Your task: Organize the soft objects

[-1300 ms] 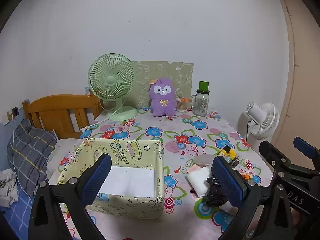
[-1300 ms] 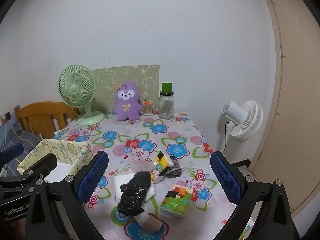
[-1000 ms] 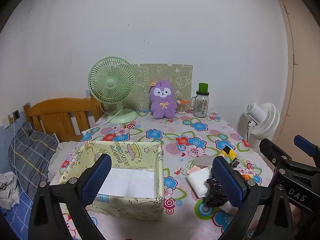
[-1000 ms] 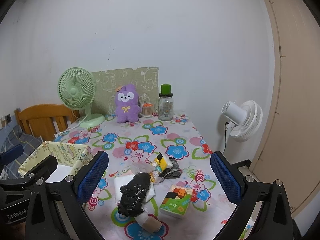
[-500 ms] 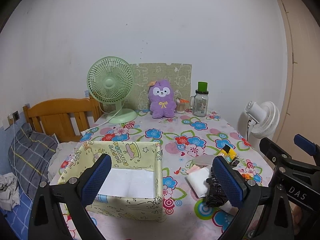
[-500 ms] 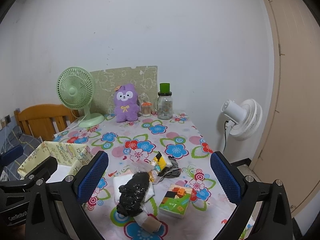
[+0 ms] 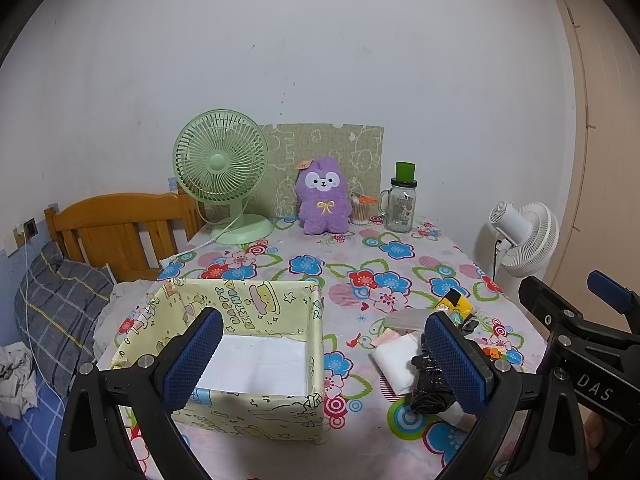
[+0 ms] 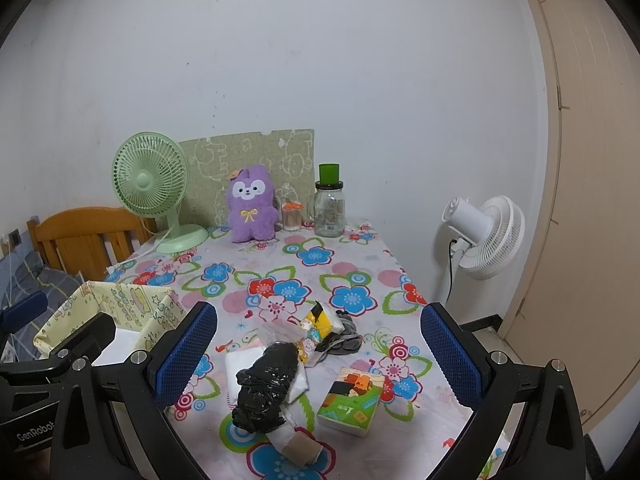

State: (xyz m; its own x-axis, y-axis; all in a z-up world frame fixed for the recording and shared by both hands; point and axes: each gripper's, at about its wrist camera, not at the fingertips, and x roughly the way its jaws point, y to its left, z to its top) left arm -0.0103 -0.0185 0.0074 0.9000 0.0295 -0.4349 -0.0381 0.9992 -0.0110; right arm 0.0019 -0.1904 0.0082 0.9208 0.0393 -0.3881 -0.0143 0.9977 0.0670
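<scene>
2 fans (image 8: 150, 184), 1 plush toy (image 8: 251, 203), 1 box (image 7: 248, 360), 1 jar (image 8: 329, 210)

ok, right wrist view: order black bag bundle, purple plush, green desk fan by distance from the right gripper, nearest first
1. black bag bundle, on the table just ahead of the right gripper, toward its left side.
2. purple plush, at the table's far end.
3. green desk fan, far left; close to the plush's depth.

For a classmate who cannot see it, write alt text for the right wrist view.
An open right hand-held gripper hangs over a floral tablecloth strewn with a crumpled black plastic bag, a green tissue pack and a yellow packet. A pale yellow box sits left; a purple plush toy stands by the far wall.
</scene>
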